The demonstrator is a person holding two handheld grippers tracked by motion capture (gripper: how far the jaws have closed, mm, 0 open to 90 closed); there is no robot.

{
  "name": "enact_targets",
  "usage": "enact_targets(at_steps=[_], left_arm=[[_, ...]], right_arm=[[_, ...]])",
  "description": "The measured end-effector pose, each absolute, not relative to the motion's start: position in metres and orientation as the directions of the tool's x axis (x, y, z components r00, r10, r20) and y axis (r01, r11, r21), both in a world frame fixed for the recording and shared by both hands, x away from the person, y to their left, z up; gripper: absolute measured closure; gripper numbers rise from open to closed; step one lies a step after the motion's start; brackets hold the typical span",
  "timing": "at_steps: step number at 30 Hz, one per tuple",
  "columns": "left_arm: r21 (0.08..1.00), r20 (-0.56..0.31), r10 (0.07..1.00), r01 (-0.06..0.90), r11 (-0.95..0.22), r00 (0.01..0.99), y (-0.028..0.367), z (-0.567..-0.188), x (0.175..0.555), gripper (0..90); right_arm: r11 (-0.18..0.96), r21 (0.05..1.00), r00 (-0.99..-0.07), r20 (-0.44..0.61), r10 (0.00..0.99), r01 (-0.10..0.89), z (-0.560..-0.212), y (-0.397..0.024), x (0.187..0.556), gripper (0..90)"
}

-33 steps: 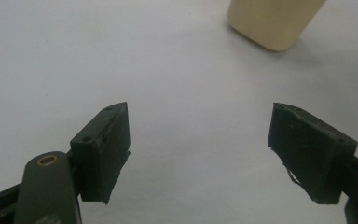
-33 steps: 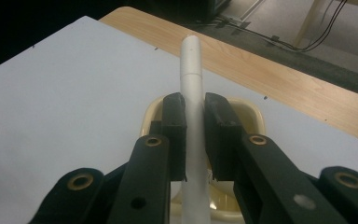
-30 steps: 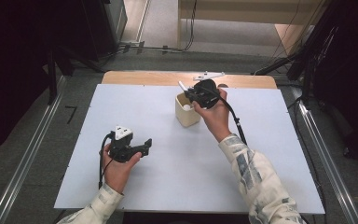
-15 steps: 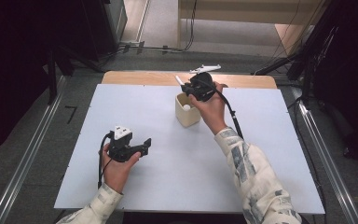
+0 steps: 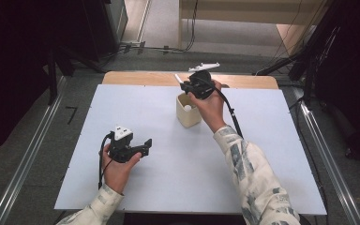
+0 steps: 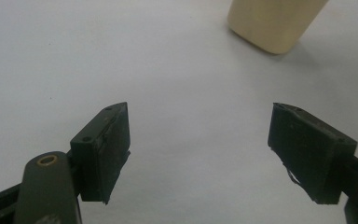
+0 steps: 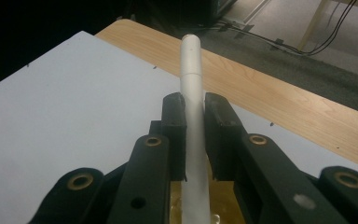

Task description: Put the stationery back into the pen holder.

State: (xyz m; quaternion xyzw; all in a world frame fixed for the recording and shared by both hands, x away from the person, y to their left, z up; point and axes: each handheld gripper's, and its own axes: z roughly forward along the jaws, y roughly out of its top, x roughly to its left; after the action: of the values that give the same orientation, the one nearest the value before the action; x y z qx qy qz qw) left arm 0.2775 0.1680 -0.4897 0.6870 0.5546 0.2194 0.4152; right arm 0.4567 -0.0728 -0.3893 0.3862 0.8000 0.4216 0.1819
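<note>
Dark floor and cables surrounded the table (image 5: 272,140), whose white sheet left a wooden strip bare at the far edge. One beige cup (image 5: 188,110) stood on it, with one small white ball inside. Over the cup's far rim, the right gripper (image 5: 186,84) was clamped on a single white pen-like stick (image 7: 192,88); its long axis ran up and away from the cup, toward the wooden strip. Its lower end was hidden behind the jaws. Well apart from the cup, on the near left, the left gripper (image 6: 198,154) hung with jaws wide apart, nothing between them.
</note>
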Motion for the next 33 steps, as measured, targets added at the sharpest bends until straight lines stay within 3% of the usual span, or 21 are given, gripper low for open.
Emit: enact_targets(at_steps=[33], left_arm=[[0.813,-0.157,0.944,0.581,-0.044,0.291,0.169,-0.49,0.278,22.1]], right_arm=[[0.335,0.815,-0.628,0.045,0.777,0.473,-0.392,-0.068,0.47,76.7]])
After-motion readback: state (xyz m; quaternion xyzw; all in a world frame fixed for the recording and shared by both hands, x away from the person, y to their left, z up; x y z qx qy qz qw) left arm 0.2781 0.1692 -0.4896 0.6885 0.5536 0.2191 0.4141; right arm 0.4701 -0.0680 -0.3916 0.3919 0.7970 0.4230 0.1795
